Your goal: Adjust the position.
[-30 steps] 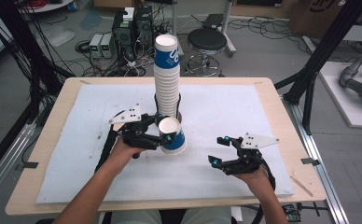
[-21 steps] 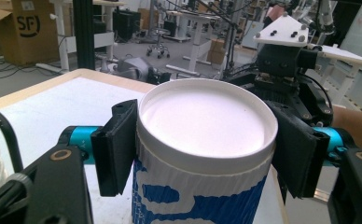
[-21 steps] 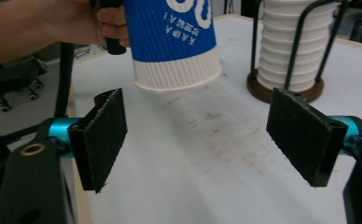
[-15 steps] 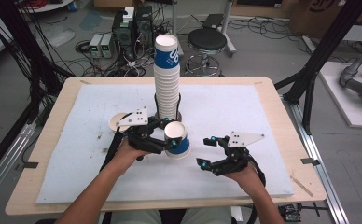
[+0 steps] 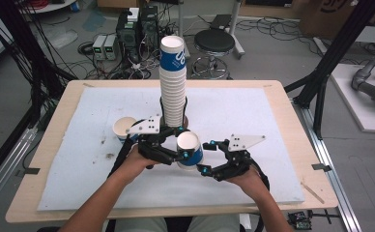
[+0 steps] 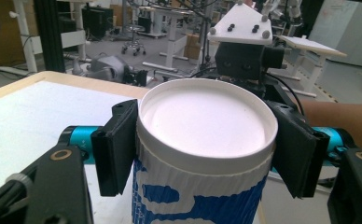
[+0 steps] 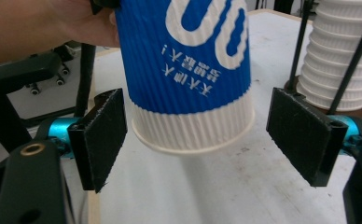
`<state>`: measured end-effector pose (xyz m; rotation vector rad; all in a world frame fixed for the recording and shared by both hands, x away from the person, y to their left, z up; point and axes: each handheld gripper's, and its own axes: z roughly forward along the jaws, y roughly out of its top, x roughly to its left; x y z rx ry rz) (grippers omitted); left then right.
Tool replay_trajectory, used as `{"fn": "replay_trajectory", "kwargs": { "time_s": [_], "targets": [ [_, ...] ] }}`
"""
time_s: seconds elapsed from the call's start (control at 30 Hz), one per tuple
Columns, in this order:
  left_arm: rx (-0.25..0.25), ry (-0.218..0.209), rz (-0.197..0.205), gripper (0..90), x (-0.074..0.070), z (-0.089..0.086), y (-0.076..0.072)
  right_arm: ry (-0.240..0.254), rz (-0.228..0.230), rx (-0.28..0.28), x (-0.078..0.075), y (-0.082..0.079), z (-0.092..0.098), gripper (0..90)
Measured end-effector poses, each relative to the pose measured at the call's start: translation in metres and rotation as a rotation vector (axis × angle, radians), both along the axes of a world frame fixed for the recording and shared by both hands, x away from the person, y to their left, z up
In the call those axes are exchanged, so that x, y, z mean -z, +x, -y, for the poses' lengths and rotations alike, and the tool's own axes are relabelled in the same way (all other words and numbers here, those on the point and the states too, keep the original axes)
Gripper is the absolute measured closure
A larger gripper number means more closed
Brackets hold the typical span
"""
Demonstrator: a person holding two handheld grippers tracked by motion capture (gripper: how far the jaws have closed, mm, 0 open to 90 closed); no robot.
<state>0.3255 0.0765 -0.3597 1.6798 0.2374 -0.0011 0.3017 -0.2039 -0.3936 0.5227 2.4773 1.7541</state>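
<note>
The left gripper pinches a blue-and-white paper cup by its rim, holding it up off the white mat near the middle of the table so its base hangs free. The right gripper comes in from the right with jaws spread on either side of the cup's lower end, not touching, likely to take it over. Just beyond stands the tall cup stack; another cup sits to the left.

The blue cup bears white Chinese characters, too blurred to read.
</note>
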Motion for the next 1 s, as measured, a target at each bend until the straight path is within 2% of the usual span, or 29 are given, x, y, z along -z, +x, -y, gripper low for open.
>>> {"fn": "replay_trajectory", "kwargs": {
  "time_s": [0.13, 0.3, 0.5, 0.7, 0.9, 0.97, 1.0],
  "targets": [
    [0.030, 0.014, 0.008, 30.1, -0.001, 0.006, -0.001, 0.001, -0.001, -0.017, -0.002, -0.001, -0.004, 20.6],
    [0.048, -0.006, 0.011, 30.3, -0.003, 0.010, -0.002, -0.016, 0.012, -0.033, -0.002, 0.000, -0.010, 18.5],
    [0.056, -0.024, 0.006, 30.4, -0.004, 0.008, -0.002, -0.011, 0.020, -0.041, -0.003, -0.001, -0.010, 19.9],
    [0.063, -0.009, 0.007, 30.9, -0.003, 0.010, -0.003, -0.048, 0.035, -0.064, -0.004, -0.002, -0.010, 26.7],
    [0.059, -0.003, -0.007, 30.3, -0.003, 0.010, -0.002, -0.081, 0.042, -0.070, -0.008, -0.001, -0.009, 29.4],
    [0.046, 0.021, -0.020, 25.4, -0.002, 0.011, -0.002, -0.095, 0.047, -0.072, -0.009, 0.000, -0.009, 30.2],
    [0.030, 0.040, -0.036, 17.8, -0.002, 0.012, -0.002, -0.107, 0.047, -0.072, -0.010, -0.001, -0.009, 30.3]
  ]
}}
